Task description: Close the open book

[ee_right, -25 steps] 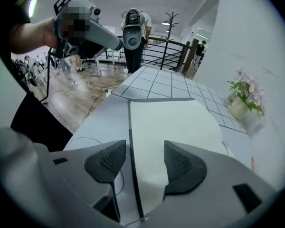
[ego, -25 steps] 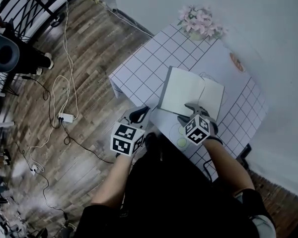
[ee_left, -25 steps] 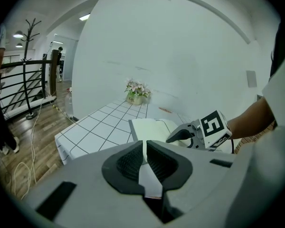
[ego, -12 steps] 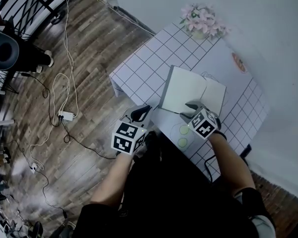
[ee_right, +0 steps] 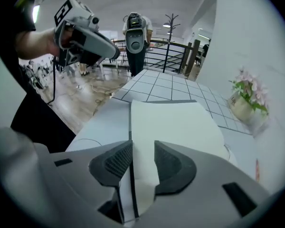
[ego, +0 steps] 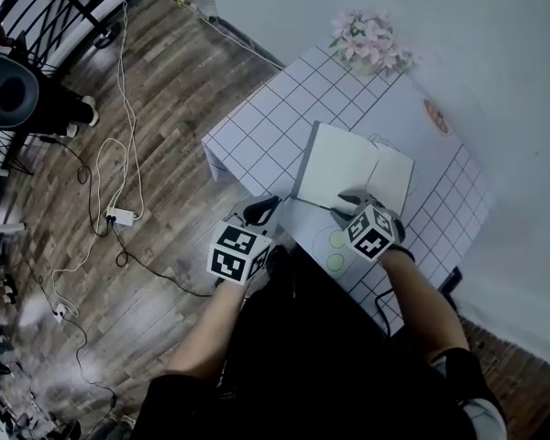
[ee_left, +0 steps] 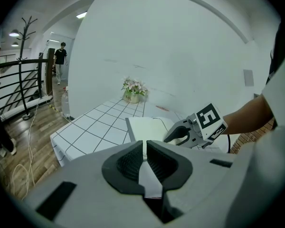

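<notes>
The open book (ego: 348,168) lies flat on the checked tablecloth, its blank pages up. My right gripper (ego: 346,204) is at the book's near edge, pointing steeply down. In the right gripper view the dark cover edge and white pages (ee_right: 175,122) run between its jaws (ee_right: 143,148). Those jaws have just been closing, and I see no pad pressing on the book. My left gripper (ego: 261,211) hovers off the table's near left corner, apart from the book. Its pads (ee_left: 146,151) meet at the tips with nothing in them. From there I see the book (ee_left: 149,127) and the right gripper (ee_left: 170,137).
A pot of pink flowers (ego: 371,44) stands at the table's far corner. A small orange disc (ego: 437,115) lies on the cloth at the right. The table (ego: 257,126) drops off to wooden floor on the left, with cables and a power strip (ego: 121,216). A white wall runs behind.
Little differs. The right gripper stays at the book's near edge, with its marker cube slightly tilted from a second ago. The left gripper and the book have not moved.
</notes>
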### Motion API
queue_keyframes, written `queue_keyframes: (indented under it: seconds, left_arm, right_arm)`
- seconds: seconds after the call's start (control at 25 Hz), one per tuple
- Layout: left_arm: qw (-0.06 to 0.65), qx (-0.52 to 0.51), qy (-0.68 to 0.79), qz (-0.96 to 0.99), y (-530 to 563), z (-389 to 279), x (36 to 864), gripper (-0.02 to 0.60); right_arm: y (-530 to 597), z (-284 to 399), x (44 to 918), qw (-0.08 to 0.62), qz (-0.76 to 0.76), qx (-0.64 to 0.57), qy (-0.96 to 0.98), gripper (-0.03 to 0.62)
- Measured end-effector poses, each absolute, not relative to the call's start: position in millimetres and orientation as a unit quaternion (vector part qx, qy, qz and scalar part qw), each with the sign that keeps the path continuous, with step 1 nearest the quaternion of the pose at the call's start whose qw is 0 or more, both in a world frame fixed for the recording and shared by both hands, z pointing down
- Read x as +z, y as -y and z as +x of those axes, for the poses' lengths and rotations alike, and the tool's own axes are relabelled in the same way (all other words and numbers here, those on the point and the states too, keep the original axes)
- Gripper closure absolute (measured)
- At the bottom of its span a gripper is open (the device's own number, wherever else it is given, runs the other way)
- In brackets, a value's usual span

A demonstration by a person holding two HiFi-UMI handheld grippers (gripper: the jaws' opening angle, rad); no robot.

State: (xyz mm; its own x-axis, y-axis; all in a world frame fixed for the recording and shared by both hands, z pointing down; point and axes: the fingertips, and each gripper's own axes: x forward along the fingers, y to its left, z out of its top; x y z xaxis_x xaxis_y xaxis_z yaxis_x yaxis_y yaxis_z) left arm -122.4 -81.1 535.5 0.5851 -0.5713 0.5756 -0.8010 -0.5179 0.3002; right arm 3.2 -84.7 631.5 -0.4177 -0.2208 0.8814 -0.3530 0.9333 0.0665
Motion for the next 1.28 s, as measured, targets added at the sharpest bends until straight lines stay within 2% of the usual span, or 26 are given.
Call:
queue_keyframes:
  seconds: [0.12,0.2,0.36,0.6,0.68,0.76,1.28]
  left_arm:
    - [0.276,0.207,0.405,0.847,77,-121,534,0.549]
    - [0.276,0.209,0.404,0.847,73,-121,534,0.549]
    - [0.284,0.211,0.408,0.842,66,-128,539,0.549]
    - [0.286,0.212,0.406,0.842,62,-130,541,0.549]
    - [0.284,0.211,0.405,0.843,62,-130,539,0.549]
    - [0.281,0.211,0.404,0.845,64,-131,537,0.549]
    - [0.27,0.214,0.394,0.852,64,-133,533,0.549]
  right_arm:
    - [88,5,638,0.537,0.175,0.02,0.825,0.401]
    - [86,5,641,0.546,0.172,0.004,0.82,0.397]
    - [81,2,644,0.541,0.167,0.017,0.824,0.454]
    - [79,1,641,0.533,0.145,0.051,0.832,0.481]
    - [74,-1,639,0.526,0.138,0.073,0.836,0.542]
    - [72,-1,636,0.515,0.145,0.089,0.84,0.57]
    - [76,19,607,0.469,0.257,0.087,0.84,0.588]
